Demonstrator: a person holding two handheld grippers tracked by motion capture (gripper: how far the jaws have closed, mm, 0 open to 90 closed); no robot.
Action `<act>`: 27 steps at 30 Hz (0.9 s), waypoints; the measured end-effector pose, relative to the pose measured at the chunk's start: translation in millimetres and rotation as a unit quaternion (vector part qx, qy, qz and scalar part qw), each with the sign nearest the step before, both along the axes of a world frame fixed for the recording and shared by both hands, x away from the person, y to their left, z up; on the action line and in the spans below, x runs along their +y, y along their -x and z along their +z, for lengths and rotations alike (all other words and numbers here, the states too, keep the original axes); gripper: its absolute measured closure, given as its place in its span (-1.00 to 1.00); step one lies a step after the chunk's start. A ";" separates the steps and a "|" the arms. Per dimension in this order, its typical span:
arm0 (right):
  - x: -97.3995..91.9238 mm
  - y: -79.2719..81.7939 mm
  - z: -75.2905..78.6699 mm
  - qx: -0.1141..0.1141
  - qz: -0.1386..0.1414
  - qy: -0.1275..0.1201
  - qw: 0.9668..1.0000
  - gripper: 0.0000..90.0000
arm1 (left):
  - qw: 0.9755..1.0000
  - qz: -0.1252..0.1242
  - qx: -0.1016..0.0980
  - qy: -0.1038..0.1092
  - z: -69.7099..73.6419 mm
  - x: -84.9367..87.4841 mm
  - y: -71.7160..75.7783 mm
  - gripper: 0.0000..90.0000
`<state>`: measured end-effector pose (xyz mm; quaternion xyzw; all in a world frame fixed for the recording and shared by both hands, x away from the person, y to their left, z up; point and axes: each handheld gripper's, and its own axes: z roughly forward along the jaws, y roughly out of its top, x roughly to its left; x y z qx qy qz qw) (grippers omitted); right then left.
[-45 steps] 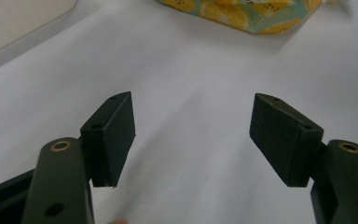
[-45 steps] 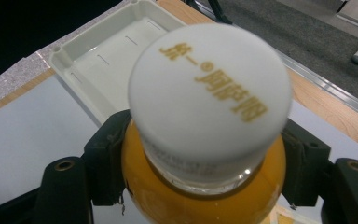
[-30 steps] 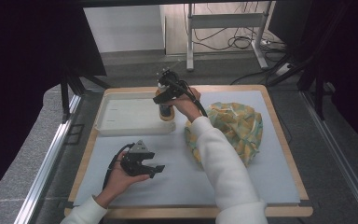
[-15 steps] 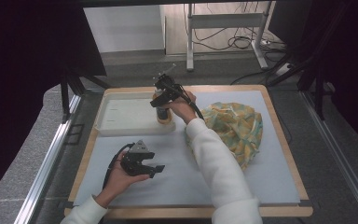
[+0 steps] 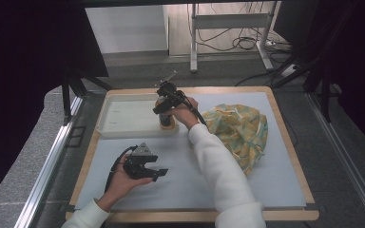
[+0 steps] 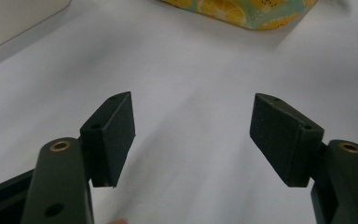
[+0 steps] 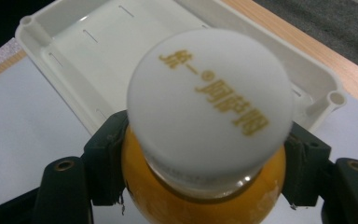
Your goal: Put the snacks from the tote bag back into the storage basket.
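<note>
A small bottle (image 5: 167,122) with orange contents and a white cap (image 7: 209,102) bearing gold characters stands upright between the jaws of my right gripper (image 5: 165,108). The black pads (image 7: 106,158) press on its neck from both sides. It hangs at the right end of the white tray (image 5: 123,118), by the near rim; whether it touches anything I cannot tell. My left gripper (image 5: 153,173) rests in the hand on the pale mat (image 5: 185,180), in front of the tray. Its jaws stand wide open (image 6: 193,135) with only bare mat between them.
A crumpled yellow-and-green patterned cloth (image 5: 240,130) lies on the right half of the mat; its edge is at the top of the left gripper view (image 6: 242,11). The wooden board's rim (image 5: 285,128) frames the mat. The right sleeve (image 5: 218,175) crosses the middle.
My right gripper has come down a little with the bottle, toward the tray's right end. The left hand and its gripper have stayed where they were.
</note>
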<state>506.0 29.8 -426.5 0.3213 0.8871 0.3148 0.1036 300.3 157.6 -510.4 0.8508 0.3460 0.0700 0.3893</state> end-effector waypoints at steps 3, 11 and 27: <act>0.6 0.2 -3.8 0.004 0.000 0.007 1.000 -0.34 | 1.000 0.000 0.002 0.000 0.4 0.9 -0.1 -0.30; 0.3 1.9 -5.9 0.003 -0.005 0.021 1.000 -0.36 | 1.000 -0.002 0.002 -0.002 -0.2 0.0 -0.1 -0.30; -21.5 25.3 26.7 -0.034 -0.004 -0.023 0.999 -0.61 | 1.000 0.003 0.004 -0.006 -2.7 2.6 0.8 -0.30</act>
